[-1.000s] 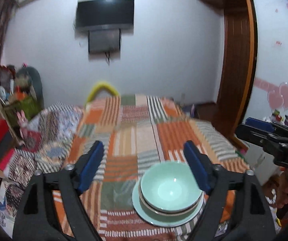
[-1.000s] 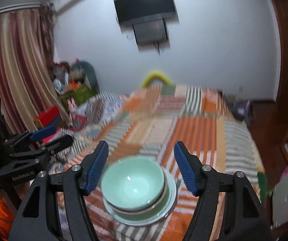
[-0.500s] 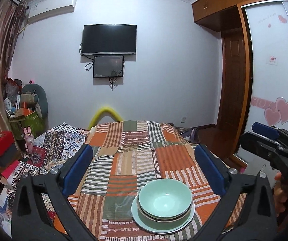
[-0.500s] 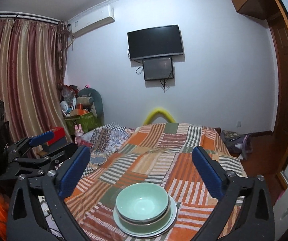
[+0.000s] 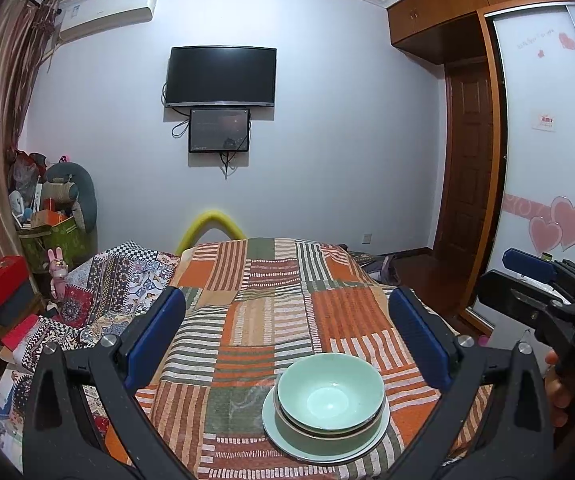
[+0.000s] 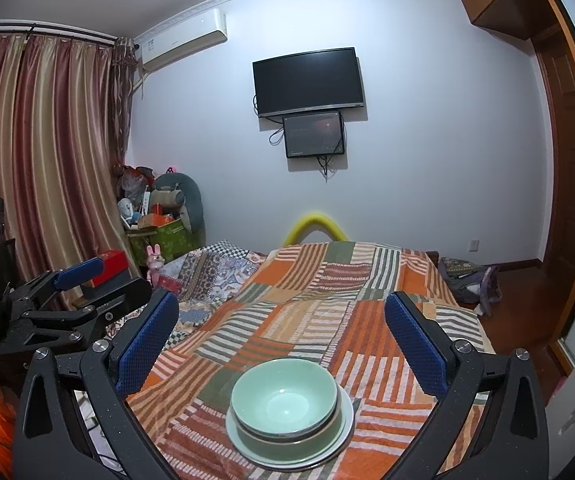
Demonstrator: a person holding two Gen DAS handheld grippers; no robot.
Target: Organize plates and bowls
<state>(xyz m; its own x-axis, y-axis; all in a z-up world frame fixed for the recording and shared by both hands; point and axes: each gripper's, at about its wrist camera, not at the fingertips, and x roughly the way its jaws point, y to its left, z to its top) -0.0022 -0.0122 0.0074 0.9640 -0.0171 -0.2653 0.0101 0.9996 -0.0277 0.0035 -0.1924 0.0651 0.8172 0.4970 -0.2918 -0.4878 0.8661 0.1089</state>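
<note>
A pale green bowl [image 5: 330,391] sits nested in a second bowl on a green plate [image 5: 287,438], all stacked on the patchwork bedspread [image 5: 271,312]. The same stack shows in the right wrist view, bowl [image 6: 283,396] over plate [image 6: 243,446]. My left gripper [image 5: 287,340] is open and empty, raised behind the stack. My right gripper [image 6: 281,338] is open and empty, also raised behind the stack. Each gripper shows at the edge of the other's view: right [image 5: 539,292], left [image 6: 87,292].
A second patterned quilt [image 5: 107,288] lies left of the bed. Boxes and a bin of clutter [image 5: 47,236] stand by the curtain. A wardrobe [image 5: 547,200] and door are on the right. A TV [image 5: 221,76] hangs on the far wall.
Both grippers have opened wider and pulled up and back from the stack of bowls and plate. The stack has stayed in place on the bedspread.
</note>
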